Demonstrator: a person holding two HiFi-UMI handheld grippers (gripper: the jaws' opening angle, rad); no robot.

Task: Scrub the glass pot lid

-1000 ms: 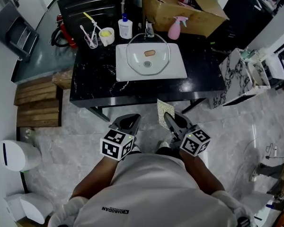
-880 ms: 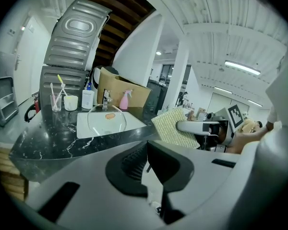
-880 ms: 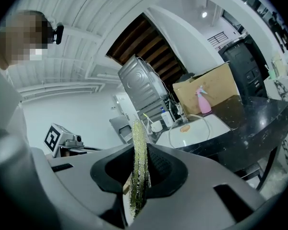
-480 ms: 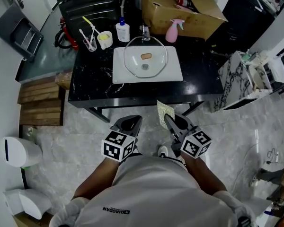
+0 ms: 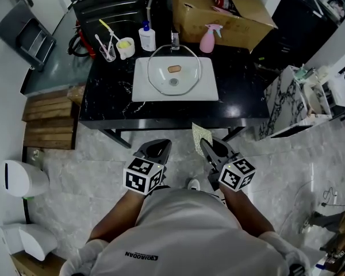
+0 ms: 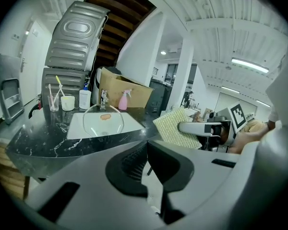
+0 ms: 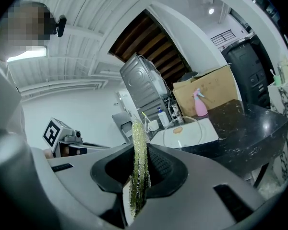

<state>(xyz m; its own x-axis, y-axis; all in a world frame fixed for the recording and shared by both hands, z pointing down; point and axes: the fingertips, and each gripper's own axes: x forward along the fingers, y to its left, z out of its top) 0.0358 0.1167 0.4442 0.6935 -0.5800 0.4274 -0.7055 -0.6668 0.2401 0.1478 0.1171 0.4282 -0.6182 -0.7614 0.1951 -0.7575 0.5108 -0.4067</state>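
Approach seems the step in hand: the black counter [image 5: 103,105] lies at 12 o'clock, well apart from both claws. At 1 o'clock a cardboard box [image 5: 190,17] holds something red. The white basin [image 5: 208,92] holds the glass lid [image 5: 173,73], standing on edge. The left gripper [image 5: 157,146] is closed and empty; the right gripper [image 5: 210,146] pinches a sponge [image 5: 199,135]. Next, probably step closer and steady the lid. At 11 o'clock a cup [image 5: 108,52] holds toothbrushes.

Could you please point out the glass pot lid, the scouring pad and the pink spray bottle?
glass pot lid [image 5: 184,80], head view, its clear pane.
scouring pad [image 7: 139,162], right gripper view, its edge.
pink spray bottle [image 5: 206,41], head view, its body.
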